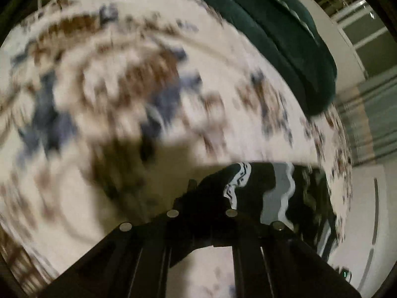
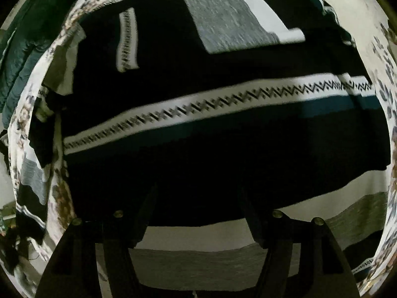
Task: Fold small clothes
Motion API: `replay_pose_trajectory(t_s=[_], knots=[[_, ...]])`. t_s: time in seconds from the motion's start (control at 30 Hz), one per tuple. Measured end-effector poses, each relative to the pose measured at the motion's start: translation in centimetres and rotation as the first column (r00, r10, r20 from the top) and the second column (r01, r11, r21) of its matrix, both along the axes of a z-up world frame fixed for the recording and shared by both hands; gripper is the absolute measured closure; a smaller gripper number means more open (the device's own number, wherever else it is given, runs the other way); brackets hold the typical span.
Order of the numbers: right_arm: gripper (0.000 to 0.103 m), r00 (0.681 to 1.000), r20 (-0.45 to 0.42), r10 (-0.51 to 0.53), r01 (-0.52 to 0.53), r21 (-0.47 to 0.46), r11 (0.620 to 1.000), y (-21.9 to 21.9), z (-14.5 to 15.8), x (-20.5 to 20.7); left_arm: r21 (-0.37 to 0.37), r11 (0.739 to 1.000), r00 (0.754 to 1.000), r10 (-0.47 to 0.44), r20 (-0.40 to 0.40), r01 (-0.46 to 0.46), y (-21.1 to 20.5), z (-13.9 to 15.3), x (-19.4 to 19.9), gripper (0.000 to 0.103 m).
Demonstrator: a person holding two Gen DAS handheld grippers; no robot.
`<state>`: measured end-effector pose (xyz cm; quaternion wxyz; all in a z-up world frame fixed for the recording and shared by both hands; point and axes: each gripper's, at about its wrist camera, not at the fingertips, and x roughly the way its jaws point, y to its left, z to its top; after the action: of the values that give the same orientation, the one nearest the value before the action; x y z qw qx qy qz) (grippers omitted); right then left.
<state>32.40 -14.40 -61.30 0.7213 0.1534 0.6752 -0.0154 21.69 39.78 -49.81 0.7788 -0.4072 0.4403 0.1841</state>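
covering the bed – floral sheet [image 1: 248, 114], dark green quilt [image 1: 285, 37], black patterned garment [image 2: 198, 62] spread flat

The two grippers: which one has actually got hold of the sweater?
The left gripper: its fingers are pinched shut on a black fold of the sweater. The right gripper hangs over the sweater with its fingers spread apart, gripping nothing.

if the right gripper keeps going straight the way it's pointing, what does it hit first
Most likely the black patterned sweater spread right under the right gripper; its jaws stand open and empty. How far off is unclear.
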Motion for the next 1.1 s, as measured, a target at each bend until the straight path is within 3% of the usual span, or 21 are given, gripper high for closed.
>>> replay_pose_trajectory(t_s=[0.13, 0.17, 0.23, 0.33, 0.43, 0.5, 0.57, 0.63, 0.7, 0.77, 0.93, 1.1], knots=[[0.035, 1.000, 0.020, 0.016, -0.016, 0.012, 1.000, 0.8, 1.0, 0.2, -0.007, 1.000, 1.000, 0.017, 0.010, -0.017, 4.0, -0.1, 1.5, 0.089], [0.035, 0.999, 0.023, 0.022, -0.023, 0.011, 1.000, 1.0, 1.1, 0.3, -0.032, 0.999, 1.000, 0.021, 0.004, -0.021, 4.5, -0.5, 1.6, 0.080], [0.035, 0.999, 0.022, 0.035, -0.035, 0.020, 0.999, 1.6, 1.3, 0.4, -0.093, 0.995, 0.999, 0.044, 0.020, -0.042, 4.7, -1.4, 0.6, 0.072], [0.035, 0.999, 0.020, 0.034, -0.035, 0.038, 0.999, 2.6, 1.6, 1.1, -0.225, 0.970, 0.994, 0.103, 0.032, -0.093, 3.7, -3.1, -1.8, 0.041], [0.035, 1.000, 0.021, 0.020, -0.021, 0.050, 0.999, 3.2, 1.7, 1.6, -0.382, 0.904, 0.975, 0.220, 0.027, -0.193, 1.9, -5.7, -4.9, 0.036], [0.035, 1.000, 0.016, 0.011, -0.012, 0.052, 0.999, 5.0, 1.2, 3.0, -0.484, 0.837, 0.956, 0.295, 0.006, -0.255, 0.6, -8.0, -5.7, 0.036], [0.035, 1.000, 0.009, 0.006, -0.006, 0.047, 0.999, 5.8, 0.6, 3.4, -0.520, 0.799, 0.934, 0.358, 0.010, -0.301, 0.2, -9.2, -5.6, 0.036], [0.035, 1.000, 0.002, -0.001, 0.001, 0.037, 0.999, 5.5, 0.2, 3.6, -0.456, 0.822, 0.916, 0.400, 0.033, -0.342, 0.5, -9.0, -4.5, 0.038], [0.035, 1.000, 0.006, -0.010, 0.010, 0.031, 0.999, 5.1, 0.0, 3.8, -0.308, 0.880, 0.921, 0.388, 0.031, -0.361, 0.9, -7.8, -2.6, 0.046], [0.035, 1.000, 0.016, -0.017, 0.017, 0.005, 1.000, 4.3, 0.2, 4.0, -0.191, 0.920, 0.937, 0.349, 0.011, -0.341, 1.1, -6.6, -0.7, 0.096], [0.028, 0.998, 0.034, -0.051, 0.052, -0.043, 0.998, 1.8, 0.6, 4.7, 0.007, 0.969, 0.969, 0.247, 0.026, -0.248, 0.3, -2.9, 2.7, 0.096], [0.027, 0.994, 0.061, -0.093, 0.094, -0.020, 0.995, -1.5, 1.2, 5.4, 0.165, 0.978, 0.990, 0.112, 0.091, -0.125, -3.3, 2.9, 6.7, 0.096]])
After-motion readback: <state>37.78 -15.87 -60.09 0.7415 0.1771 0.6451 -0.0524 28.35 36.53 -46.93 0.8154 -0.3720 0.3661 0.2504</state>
